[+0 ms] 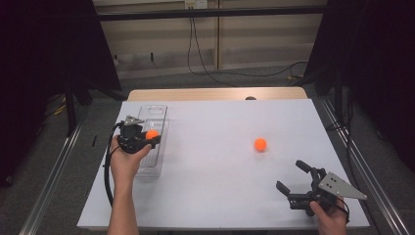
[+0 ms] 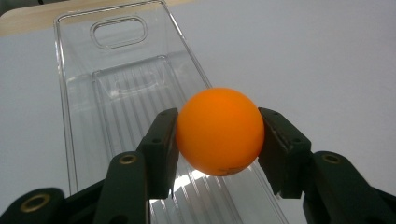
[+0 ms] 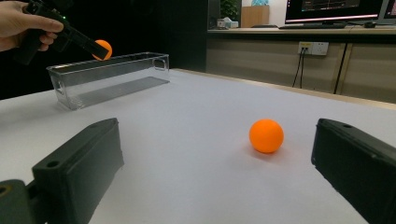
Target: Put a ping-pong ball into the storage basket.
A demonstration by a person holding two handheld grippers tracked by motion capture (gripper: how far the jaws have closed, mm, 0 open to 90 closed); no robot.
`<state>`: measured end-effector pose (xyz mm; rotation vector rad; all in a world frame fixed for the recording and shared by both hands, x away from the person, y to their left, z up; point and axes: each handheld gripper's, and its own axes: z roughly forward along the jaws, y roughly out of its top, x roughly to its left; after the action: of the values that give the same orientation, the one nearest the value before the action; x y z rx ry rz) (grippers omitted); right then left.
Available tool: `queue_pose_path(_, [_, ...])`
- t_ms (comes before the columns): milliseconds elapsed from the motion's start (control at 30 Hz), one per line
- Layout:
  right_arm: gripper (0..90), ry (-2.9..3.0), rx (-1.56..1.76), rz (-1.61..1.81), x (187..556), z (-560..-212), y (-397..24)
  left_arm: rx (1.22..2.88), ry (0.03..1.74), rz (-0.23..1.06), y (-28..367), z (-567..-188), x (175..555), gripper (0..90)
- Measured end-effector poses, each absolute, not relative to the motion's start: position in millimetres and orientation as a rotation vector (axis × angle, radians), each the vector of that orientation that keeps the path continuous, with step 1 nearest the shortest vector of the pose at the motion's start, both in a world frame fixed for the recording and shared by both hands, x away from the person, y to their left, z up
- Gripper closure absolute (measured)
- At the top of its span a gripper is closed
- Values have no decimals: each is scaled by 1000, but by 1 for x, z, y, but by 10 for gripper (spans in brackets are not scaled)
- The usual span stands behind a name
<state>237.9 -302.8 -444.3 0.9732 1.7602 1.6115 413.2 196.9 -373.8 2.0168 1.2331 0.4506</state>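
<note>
My left gripper [image 1: 153,137] is shut on an orange ball [image 2: 219,130] and holds it above the clear plastic bin [image 1: 151,161] at the table's left. The left gripper view has the ball [image 1: 152,134] clamped between both pads, over the bin's ribbed floor [image 2: 121,98]. A second orange ball [image 1: 260,144] lies loose on the white table, right of centre. My right gripper [image 1: 292,176] rests near the front right corner, open, its jaws wide apart with nothing between them. In the right gripper view that ball [image 3: 266,136] lies ahead between the jaws, some way off, and the far left gripper [image 3: 70,35] holds its ball [image 3: 102,48] over the bin [image 3: 109,77].
The white table top [image 1: 215,191] ends at a wooden strip [image 1: 215,94] at the back. Dark curtains and stands flank both sides. Cables trail on the floor behind the table.
</note>
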Motion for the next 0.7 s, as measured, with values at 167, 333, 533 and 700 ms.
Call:
queue_pose_path(167, [15, 1762, 968, 1611, 238, -444, -302, 2006, 1246, 453, 200, -376, 414, 510])
queue_pose_path(333, [15, 1762, 970, 1609, 238, -444, -302, 2015, 1251, 463, 202, -378, 415, 510])
queue_pose_path(533, [15, 1760, 971, 1612, 238, -444, -302, 2028, 1266, 469, 204, -381, 417, 509])
queue_pose_path(700, [15, 1761, 969, 1612, 237, -444, -302, 2021, 1277, 483, 205, -382, 418, 510])
